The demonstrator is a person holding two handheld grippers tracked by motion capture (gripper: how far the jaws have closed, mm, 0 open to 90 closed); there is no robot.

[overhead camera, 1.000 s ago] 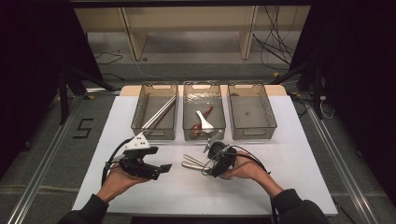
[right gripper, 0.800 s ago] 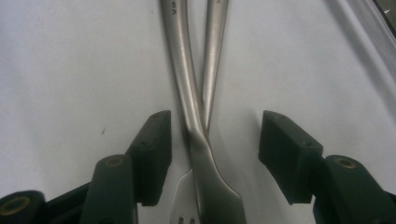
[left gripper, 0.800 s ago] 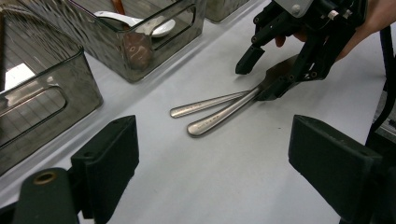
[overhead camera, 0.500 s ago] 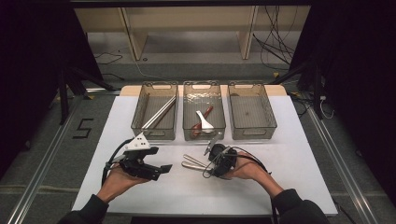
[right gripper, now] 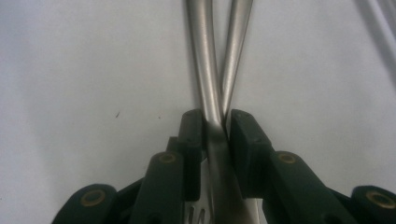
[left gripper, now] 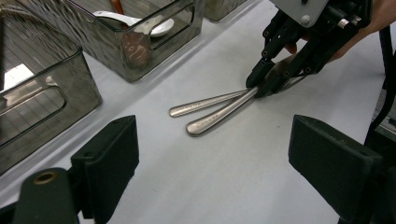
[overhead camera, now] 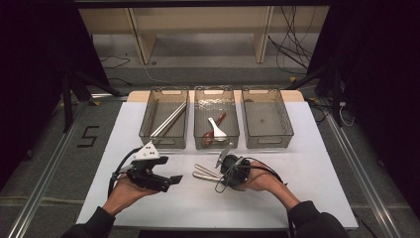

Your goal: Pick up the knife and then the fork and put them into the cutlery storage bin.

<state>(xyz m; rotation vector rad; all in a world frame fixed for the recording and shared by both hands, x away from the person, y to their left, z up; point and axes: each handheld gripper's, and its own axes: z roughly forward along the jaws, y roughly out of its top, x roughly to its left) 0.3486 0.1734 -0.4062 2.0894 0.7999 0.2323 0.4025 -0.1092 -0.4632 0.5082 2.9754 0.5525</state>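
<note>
Cutlery pinched on a white tabletop (overhead camera: 307, 173), dark room around.
Right gripper (right gripper: 215, 128), jaws just closing, clamps two steel handles (left gripper: 210, 109) at centre frame; left gripper (overhead camera: 171, 181) gapes empty, lower left. Three clear bins (overhead camera: 265, 141) line the table's upper edge.

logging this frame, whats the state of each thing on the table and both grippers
right gripper: jaws just closing, pads pressed on the two metal utensils
two metal utensils: lying on the table, handles crossed
left gripper: open, nothing between its jaws
left bin: holds long metal rods
middle bin: holds a white spoon and a brown one
right bin: looks empty
</note>
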